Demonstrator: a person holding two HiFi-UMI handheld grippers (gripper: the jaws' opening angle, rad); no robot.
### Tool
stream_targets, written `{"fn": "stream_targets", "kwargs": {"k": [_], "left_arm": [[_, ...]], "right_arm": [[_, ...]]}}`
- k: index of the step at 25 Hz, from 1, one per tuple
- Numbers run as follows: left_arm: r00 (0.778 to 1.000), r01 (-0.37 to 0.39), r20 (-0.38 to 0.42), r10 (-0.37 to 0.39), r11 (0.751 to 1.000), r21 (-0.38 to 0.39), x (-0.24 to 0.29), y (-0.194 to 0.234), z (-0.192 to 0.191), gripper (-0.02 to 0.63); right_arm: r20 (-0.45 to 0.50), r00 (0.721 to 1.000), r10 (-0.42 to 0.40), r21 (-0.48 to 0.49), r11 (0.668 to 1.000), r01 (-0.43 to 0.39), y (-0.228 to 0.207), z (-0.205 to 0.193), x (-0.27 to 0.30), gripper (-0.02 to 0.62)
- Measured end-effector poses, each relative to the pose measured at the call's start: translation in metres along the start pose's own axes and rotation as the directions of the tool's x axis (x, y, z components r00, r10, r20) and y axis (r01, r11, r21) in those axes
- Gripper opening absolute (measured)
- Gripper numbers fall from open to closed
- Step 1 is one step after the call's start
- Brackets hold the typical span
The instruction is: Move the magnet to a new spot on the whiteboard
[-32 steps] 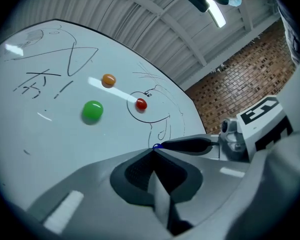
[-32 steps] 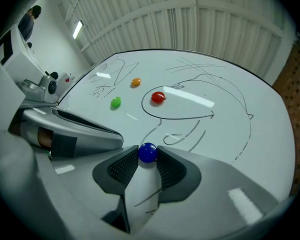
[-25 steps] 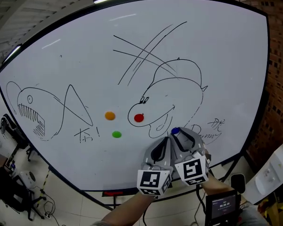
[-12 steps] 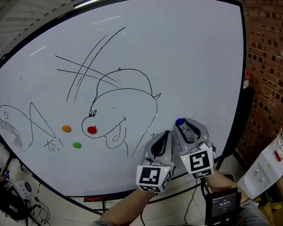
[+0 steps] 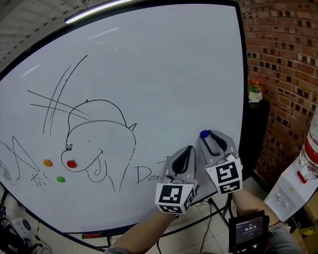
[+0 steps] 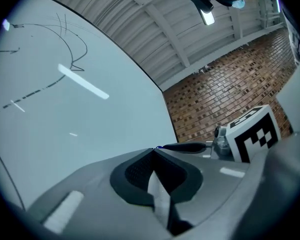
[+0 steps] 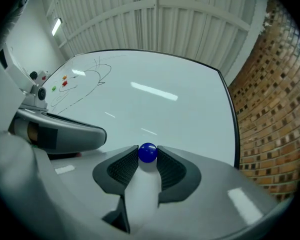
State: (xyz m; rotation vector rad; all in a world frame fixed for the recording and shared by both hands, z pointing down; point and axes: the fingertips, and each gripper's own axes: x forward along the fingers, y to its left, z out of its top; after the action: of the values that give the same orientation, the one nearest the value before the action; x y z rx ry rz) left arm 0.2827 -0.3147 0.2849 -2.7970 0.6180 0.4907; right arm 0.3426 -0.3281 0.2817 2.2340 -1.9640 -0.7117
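Right hand-held gripper [image 5: 205, 136] pinches a small blue magnet [image 7: 148, 152] btw its dark ribbed pads, right at the tips, so the ball keeps the jaws part-way apart. Left hand-held gripper [image 6: 154, 151] sits just beside it at 9 o'clock, jaws pressed together w/ nothing btw them. Both are low in the head view, approx 5 o'clock, tips toward the whiteboard [image 5: 148, 62].

Edges & room: the blue magnet is in front of the board's lower right area, near the black frame [image 5: 243, 62] at its 3 o'clock. Past the frame is a brick wall [image 5: 291, 46]. From 10 to 12 o'clock of the magnet the board is blank white, wide & unmarked. At 9 o'clock comes handwriting [image 5: 143, 174], then, well apart, a cartoon head [image 5: 98, 136] w/ a red magnet [image 5: 71, 164] as its nose. An orange magnet [image 5: 47, 163] & a green magnet [image 5: 60, 179] lie further toward the left edge.

Hidden / unclear: can't tell if the blue magnet touches the board or hangs just off it. The handwriting is partly covered by the left hand-held gripper, & both grippers hide the board's lower edge behind them. A toothy fish sketch [image 5: 0, 165] at far left is cut off by the picture edge. A water bottle [image 5: 315, 147] at 3 o'clock is also cut off. A small screen [image 5: 249, 230] sits at 6 o'clock, text too small to read.
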Motion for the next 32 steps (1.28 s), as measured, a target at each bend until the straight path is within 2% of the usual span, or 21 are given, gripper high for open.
{"fn": "stream_targets", "kwargs": {"k": [8,21,32], "left_arm": [[0.998,0.057,0.007,-0.057,0.998,-0.011,0.050,-0.030,-0.010,0.000],[0.992,0.129,0.014,-0.129,0.989,-0.071,0.106,-0.062,-0.017,0.000],[0.993,0.114,-0.008,-0.116,0.986,-0.119,0.120,-0.063,-0.017,0.000]], "right_arm": [[-0.002,0.998,-0.063,0.087,0.994,0.063,-0.071,-0.023,-0.001,0.123],[-0.004,0.990,-0.139,0.236,0.962,0.136,-0.147,-0.045,-0.003,0.124],[0.022,0.998,-0.056,0.389,0.920,0.043,-0.157,-0.056,0.004,0.127]]}}
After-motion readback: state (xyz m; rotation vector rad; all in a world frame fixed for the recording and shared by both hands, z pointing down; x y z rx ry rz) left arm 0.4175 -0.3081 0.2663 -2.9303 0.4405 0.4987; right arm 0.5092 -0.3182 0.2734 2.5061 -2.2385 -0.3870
